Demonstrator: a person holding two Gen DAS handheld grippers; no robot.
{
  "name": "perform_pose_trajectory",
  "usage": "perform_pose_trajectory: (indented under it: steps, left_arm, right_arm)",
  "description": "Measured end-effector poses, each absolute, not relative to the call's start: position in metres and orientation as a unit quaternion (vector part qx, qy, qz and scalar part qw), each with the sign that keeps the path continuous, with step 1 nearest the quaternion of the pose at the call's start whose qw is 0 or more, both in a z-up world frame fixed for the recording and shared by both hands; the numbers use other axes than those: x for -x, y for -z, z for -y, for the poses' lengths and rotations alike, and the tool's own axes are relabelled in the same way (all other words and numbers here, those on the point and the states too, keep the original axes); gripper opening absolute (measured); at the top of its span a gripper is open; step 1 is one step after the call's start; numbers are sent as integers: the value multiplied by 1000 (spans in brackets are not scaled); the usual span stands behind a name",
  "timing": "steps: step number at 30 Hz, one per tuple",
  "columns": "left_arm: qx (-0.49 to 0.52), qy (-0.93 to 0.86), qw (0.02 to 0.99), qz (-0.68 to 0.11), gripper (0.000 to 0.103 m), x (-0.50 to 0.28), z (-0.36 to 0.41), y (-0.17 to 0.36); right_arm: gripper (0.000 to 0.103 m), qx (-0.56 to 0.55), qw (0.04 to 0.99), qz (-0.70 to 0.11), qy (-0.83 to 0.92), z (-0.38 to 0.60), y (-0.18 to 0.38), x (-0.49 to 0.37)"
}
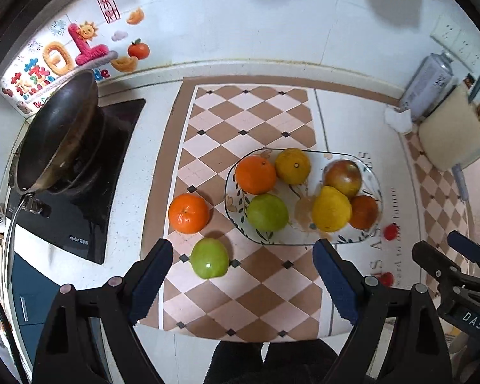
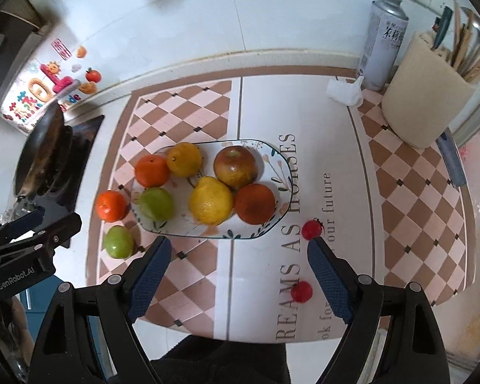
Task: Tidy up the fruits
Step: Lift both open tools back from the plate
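Two cherry tomatoes [image 2: 301,291] clear in right view; left's half-hidden.

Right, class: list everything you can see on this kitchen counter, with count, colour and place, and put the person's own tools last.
plate: 1, white with floral print, middle of the mat
fruits on plate: 6; two orange, one yellow-orange, one green, one yellow lemon, one red-green apple
loose orange: 1, left of plate
loose green fruit: 1, near left of plate
small red fruits: 2, on mat, near right of plate
wok: 1, dark, on black stove at left
spray can: 1, grey, back right
utensil holder: 1, cream, back right
left tool: open, empty
right tool: open, empty
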State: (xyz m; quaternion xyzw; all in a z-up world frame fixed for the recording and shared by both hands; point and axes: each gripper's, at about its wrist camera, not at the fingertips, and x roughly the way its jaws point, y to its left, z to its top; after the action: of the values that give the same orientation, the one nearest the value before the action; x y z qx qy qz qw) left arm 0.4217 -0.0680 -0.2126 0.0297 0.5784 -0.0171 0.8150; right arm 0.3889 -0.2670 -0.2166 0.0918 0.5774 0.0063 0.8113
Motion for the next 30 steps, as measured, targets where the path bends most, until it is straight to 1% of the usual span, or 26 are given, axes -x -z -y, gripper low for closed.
perform_pose_trajectory:
  steps: [7, 16, 22, 28, 29, 30]
  left_arm:
    - [-29, 44, 832, -551, 89, -391, 73, 179]
    - [-35, 58, 847, -527, 89, -364, 78, 157]
    - [-32, 64, 850, -522, 89, -356, 81, 154]
    - [-34, 55, 854, -516, 89, -358, 80, 159]
    - [-37, 49, 855, -515, 90, -360, 80, 161]
    - [-39, 42, 857, -511, 100, -362, 78, 162]
  right_arm:
    - [89, -97, 831, -548, -7, 262, 180, -352]
    - [89, -95, 848, -522, 3, 262, 149, -325]
    - [89, -97, 852, -514, 1, 261, 139, -316]
    - [89, -120, 850, -513, 9, 269, 142, -318]
    - [89, -127, 849, -513, 9, 272, 144, -320]
    - [89, -134, 847, -514, 10, 274, 147, -322]
